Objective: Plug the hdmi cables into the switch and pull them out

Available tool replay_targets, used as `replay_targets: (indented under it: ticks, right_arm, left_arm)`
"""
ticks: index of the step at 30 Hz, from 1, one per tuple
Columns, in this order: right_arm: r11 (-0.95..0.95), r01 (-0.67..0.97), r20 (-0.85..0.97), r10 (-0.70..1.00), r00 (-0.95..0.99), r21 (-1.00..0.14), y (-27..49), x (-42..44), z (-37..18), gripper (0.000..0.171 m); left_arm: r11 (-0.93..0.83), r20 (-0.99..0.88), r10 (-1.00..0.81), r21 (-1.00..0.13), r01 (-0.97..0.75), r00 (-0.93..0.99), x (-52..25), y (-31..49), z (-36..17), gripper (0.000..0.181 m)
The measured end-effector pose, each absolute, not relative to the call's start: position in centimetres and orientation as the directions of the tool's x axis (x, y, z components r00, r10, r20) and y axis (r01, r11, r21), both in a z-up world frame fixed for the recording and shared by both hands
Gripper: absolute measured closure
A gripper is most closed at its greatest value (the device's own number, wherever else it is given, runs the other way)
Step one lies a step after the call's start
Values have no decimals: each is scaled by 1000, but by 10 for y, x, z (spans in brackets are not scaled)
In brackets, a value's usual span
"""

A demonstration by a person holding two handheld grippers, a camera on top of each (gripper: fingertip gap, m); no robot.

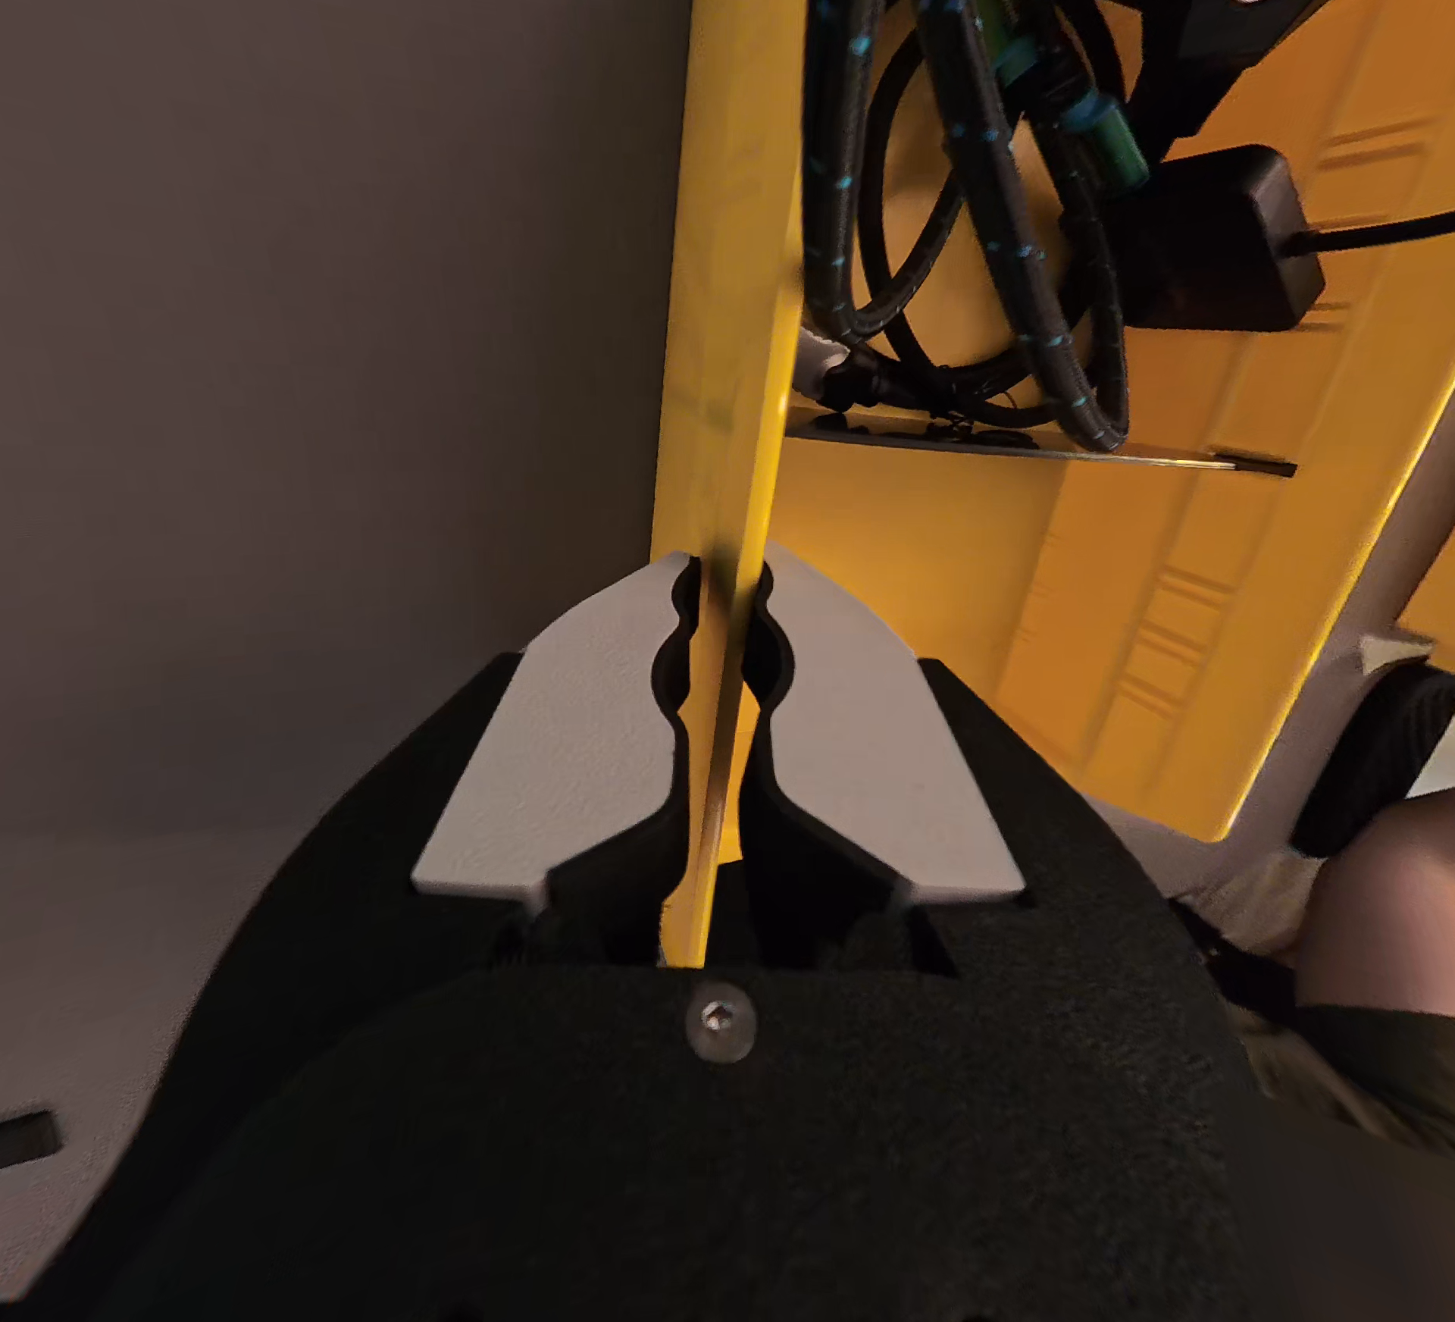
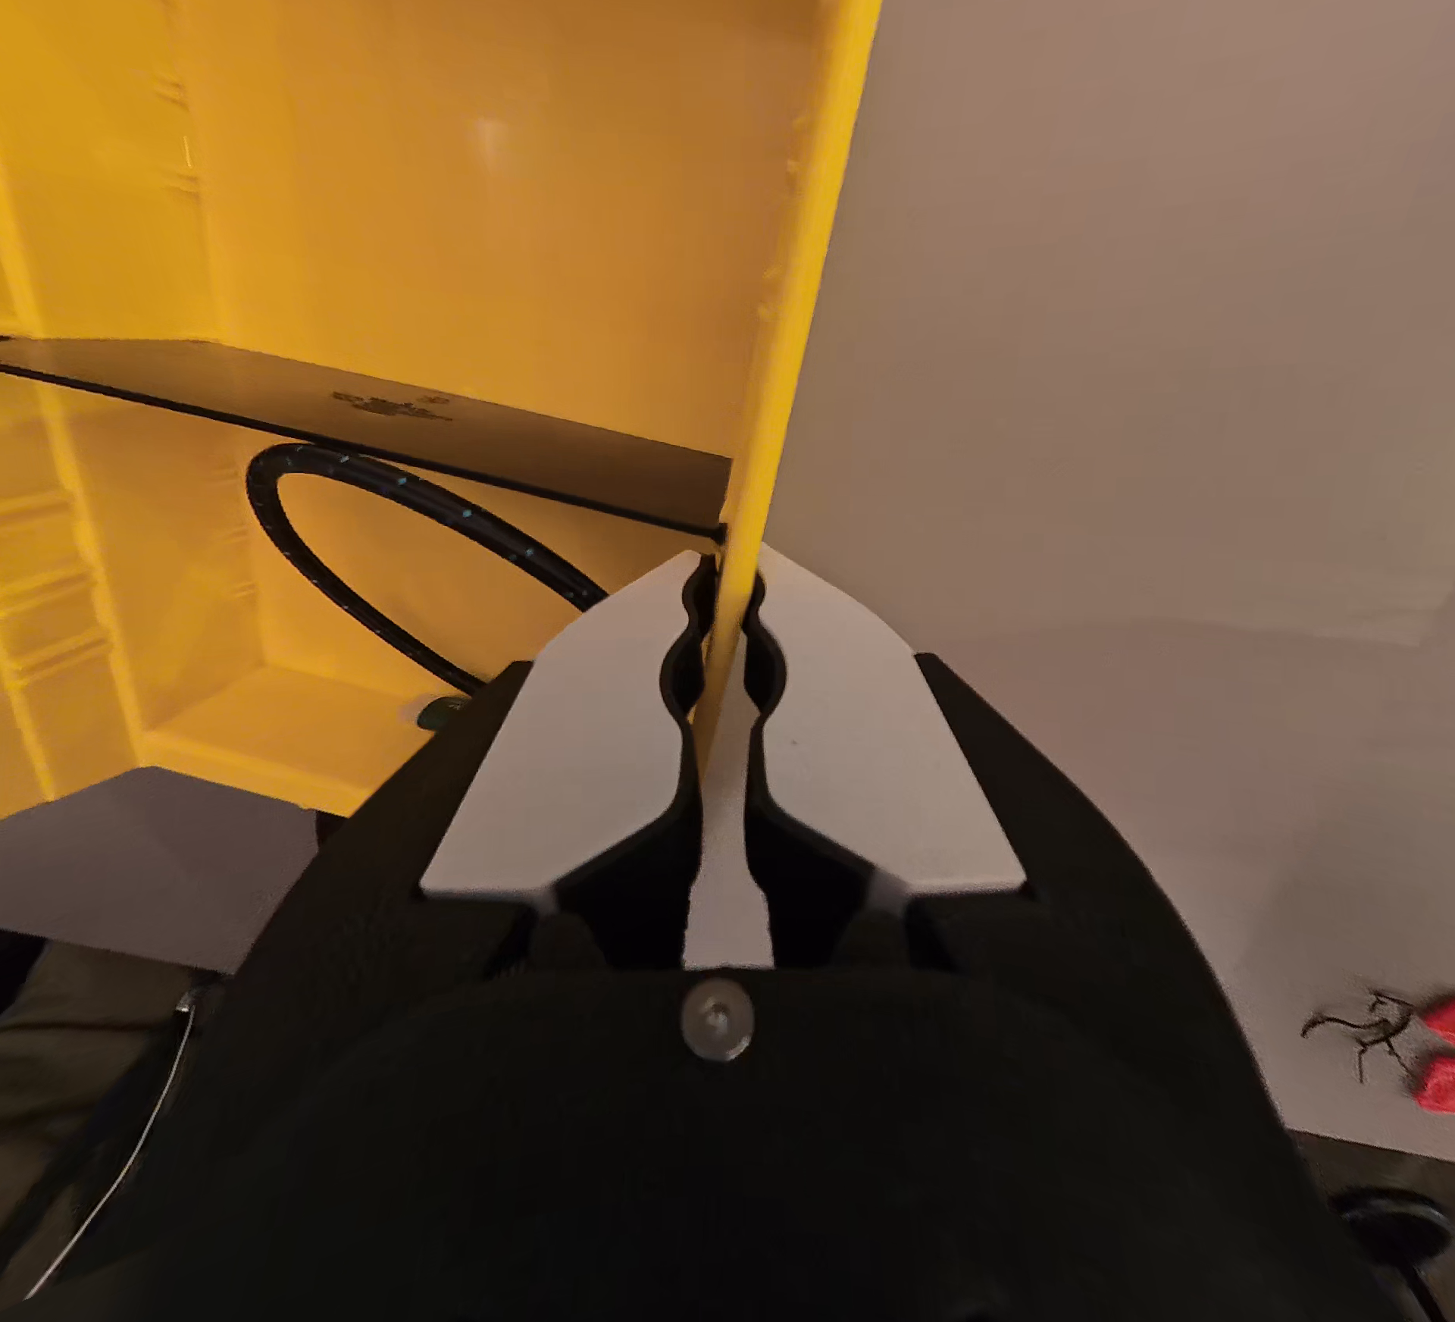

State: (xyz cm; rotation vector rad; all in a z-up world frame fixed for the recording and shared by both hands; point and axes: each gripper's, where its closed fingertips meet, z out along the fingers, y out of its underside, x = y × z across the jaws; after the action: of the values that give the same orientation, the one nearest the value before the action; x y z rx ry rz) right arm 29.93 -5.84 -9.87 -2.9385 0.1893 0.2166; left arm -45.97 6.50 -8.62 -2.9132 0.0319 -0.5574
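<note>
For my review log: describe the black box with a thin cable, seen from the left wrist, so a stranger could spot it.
Inside the yellow bin, right of the tangled braided cables, lies the black box. It is a rounded, plain block with one thin cable leaving its right side, unlike the blue-flecked braided cords.

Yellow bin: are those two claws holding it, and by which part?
Yes. The left hand-held gripper is shut on one side wall of the yellow bin, and the right hand-held gripper on the opposite wall, both at the top rim.

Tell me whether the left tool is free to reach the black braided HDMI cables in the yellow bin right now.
Probably not: the left tool is shut on the yellow plastic bin's wall; the braided cables lie inside.
</note>
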Motion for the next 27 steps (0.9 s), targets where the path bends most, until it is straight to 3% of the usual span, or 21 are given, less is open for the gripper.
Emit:
replay_targets:
  ticks: [27]
  right_arm:
    - [-968, 114, -69, 132, 989, -223, -39, 274, -100, 162]
  left_arm:
    - [-949, 244, -150, -306, -70, 958, -478, 80, -86, 177]
